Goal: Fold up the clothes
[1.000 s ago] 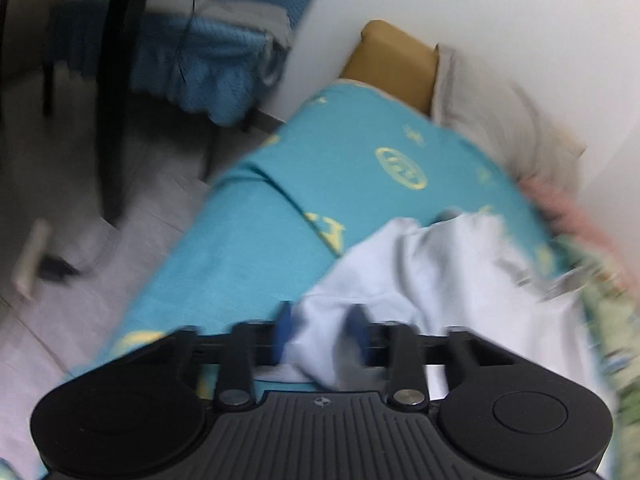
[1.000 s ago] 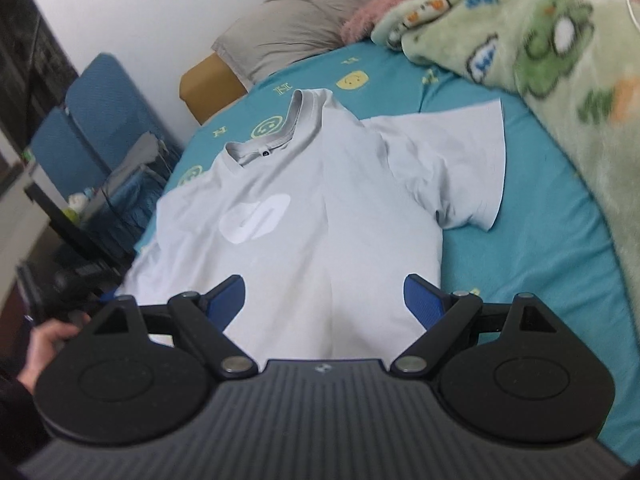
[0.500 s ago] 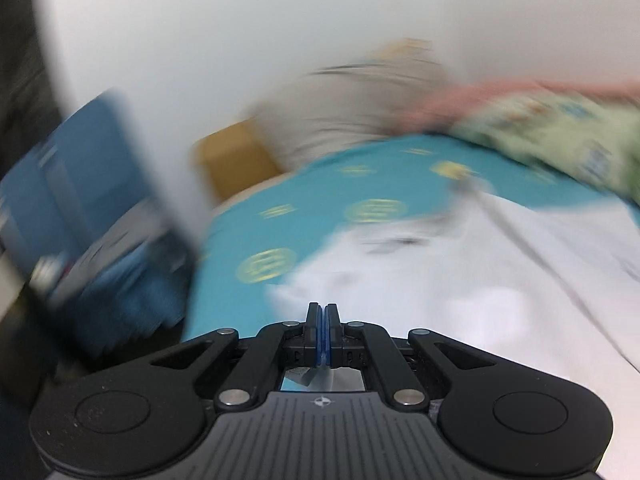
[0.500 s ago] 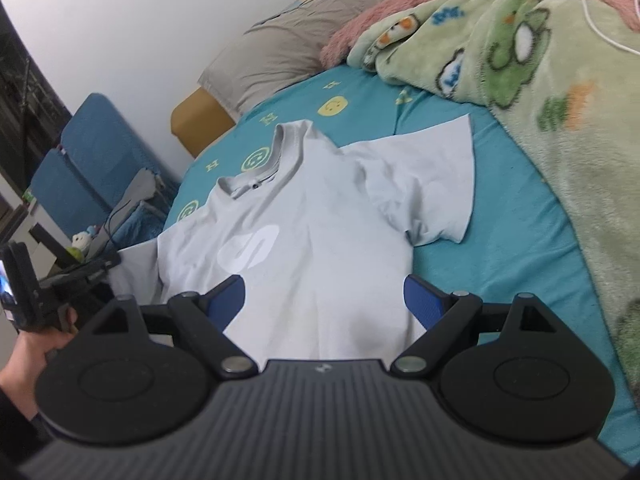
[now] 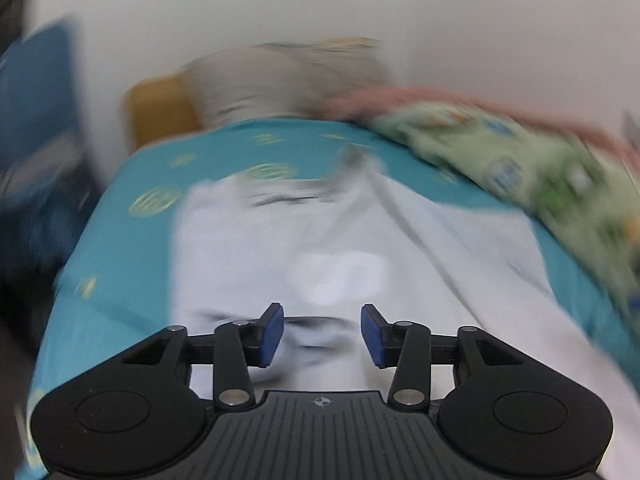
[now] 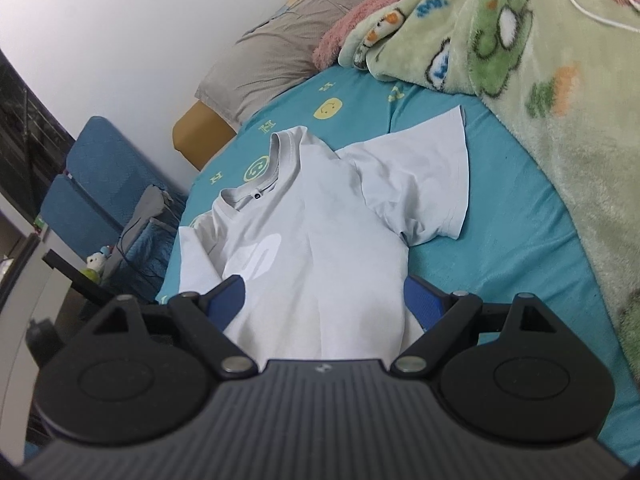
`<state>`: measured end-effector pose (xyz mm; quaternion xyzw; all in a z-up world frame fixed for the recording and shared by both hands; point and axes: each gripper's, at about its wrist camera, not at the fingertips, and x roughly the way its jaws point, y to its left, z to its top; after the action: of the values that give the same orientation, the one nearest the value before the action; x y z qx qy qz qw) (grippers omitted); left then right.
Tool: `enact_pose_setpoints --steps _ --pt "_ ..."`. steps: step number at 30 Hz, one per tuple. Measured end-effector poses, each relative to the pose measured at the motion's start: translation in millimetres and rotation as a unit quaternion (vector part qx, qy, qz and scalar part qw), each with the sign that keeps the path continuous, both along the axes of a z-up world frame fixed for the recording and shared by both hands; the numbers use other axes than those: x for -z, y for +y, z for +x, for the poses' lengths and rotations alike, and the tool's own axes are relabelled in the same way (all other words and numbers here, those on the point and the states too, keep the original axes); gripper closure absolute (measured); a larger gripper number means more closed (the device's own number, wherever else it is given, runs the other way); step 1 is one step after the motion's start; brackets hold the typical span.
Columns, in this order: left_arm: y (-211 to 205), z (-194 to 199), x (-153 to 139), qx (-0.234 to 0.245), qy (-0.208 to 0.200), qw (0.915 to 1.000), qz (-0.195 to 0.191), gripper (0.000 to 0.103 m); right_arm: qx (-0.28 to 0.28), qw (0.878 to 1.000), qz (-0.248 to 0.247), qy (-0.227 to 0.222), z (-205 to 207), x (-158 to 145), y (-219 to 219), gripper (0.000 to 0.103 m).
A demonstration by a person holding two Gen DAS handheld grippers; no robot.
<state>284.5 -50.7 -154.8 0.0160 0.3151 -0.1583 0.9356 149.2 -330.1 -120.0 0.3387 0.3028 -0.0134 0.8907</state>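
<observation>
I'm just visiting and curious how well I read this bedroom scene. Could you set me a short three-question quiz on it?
1. True or false: the left gripper is clamped on the white T-shirt.
2. Which sleeve lies spread flat on the teal bedsheet: A) the one toward the green cartoon blanket, B) the one toward the blue chair?
3. Fill in: the grey pillow lies at the ___ of the bed.

Key: 1 false, both grippers, right gripper too, are open and empty; 2 A; 3 head.
</observation>
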Motion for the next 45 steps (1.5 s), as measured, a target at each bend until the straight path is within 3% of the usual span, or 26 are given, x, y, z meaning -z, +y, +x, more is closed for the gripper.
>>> enact_pose_setpoints --steps 3,6,9,11,13,15,17,19,22,26,29,35,40,45 --pt "44 31 7 -0.093 0.042 0.9920 -0.074 0.056 0.000 1.000 0.005 0.006 4 6 0 0.015" --pt "79 56 16 -0.161 0.073 0.9745 -0.139 0.058 0.000 1.000 0.001 0.020 9 14 2 0.015" --pt "89 70 16 -0.168 0.071 0.9685 -0.170 0.058 -0.001 1.000 0.000 0.027 13 19 3 0.015" --pt "89 85 21 -0.161 0.093 0.9649 -0.185 0.058 -0.003 1.000 -0.001 0.029 14 21 4 0.015" --pt "85 95 23 -0.156 0.105 0.9644 -0.186 0.059 -0.007 1.000 -0.004 0.030 14 22 6 0.015" --pt "77 105 24 -0.149 0.111 0.9658 -0.180 0.066 -0.009 0.999 -0.007 0.033 15 24 7 0.015" --pt "67 112 19 -0.145 0.103 0.9730 -0.146 0.084 -0.014 0.999 -0.008 0.033 15 25 10 0.015" --pt "56 117 11 -0.142 0.089 0.9808 -0.099 0.096 -0.018 0.999 -0.013 0.034 17 26 13 0.015" --pt "50 121 -4 -0.143 0.079 0.9855 -0.046 0.097 -0.022 0.999 -0.014 0.039 18 29 15 0.015" --pt "54 122 -25 -0.159 0.064 0.9850 0.016 0.097 -0.025 0.999 -0.015 0.040 17 30 19 0.015" --pt "67 122 -37 -0.172 0.059 0.9827 0.033 0.097 -0.028 0.999 -0.021 0.040 16 30 21 0.015" --pt "109 124 -53 -0.212 0.040 0.9753 0.045 0.098 -0.032 0.998 -0.032 0.045 17 33 24 0.015" --pt "127 149 -65 -0.252 0.024 0.9597 0.122 0.099 -0.034 0.997 -0.039 0.050 18 37 26 0.015" --pt "145 175 -77 -0.290 0.008 0.9364 0.198 0.099 -0.035 0.997 -0.042 0.056 21 42 29 0.015"
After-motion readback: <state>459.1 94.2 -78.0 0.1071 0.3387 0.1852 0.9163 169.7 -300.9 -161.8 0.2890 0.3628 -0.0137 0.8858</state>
